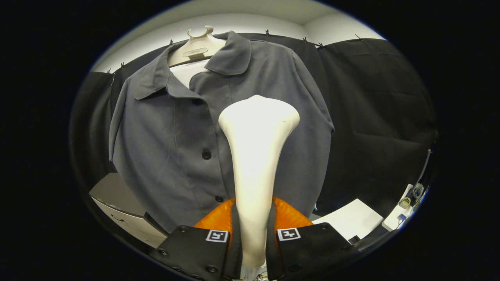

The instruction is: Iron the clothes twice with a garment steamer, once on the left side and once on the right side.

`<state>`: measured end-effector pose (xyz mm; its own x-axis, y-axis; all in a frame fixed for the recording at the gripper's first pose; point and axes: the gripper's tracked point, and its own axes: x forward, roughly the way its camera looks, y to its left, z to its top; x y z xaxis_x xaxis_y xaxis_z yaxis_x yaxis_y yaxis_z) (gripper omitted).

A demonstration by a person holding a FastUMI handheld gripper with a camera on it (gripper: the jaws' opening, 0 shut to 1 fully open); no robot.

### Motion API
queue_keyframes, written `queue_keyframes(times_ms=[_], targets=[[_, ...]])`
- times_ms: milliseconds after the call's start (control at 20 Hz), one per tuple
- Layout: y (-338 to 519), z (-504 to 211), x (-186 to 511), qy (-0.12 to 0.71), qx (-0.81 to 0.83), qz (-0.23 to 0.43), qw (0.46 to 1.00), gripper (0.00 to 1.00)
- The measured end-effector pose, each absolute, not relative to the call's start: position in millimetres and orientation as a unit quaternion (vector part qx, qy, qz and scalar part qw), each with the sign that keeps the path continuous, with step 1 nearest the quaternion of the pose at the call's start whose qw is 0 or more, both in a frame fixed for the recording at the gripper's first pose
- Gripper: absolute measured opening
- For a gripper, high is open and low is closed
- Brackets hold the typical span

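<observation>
A dark grey button-up shirt [168, 128] hangs on a pale hanger [197, 47] in front of the black booth wall, a white inner layer showing at its open collar. A white garment steamer [256, 156] stands upright between my fingers, its wide head against the shirt just right of the button line, at chest height. My gripper [254, 242] is shut on the steamer's handle, both fingers pressing its sides.
A light grey cabinet with a drawer [121, 210] stands below the shirt's left side. A white flat board [351, 222] and a white power strip with plugs [402, 212] lie low to the right. Black cloth [375, 117] backs the scene.
</observation>
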<state>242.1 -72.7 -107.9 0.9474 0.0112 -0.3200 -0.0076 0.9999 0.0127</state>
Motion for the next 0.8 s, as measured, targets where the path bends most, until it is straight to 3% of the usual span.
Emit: queue_keyframes(times_ms=[800], targets=[[-81,-189,217,0.213,0.017,-0.006,0.977,0.32]])
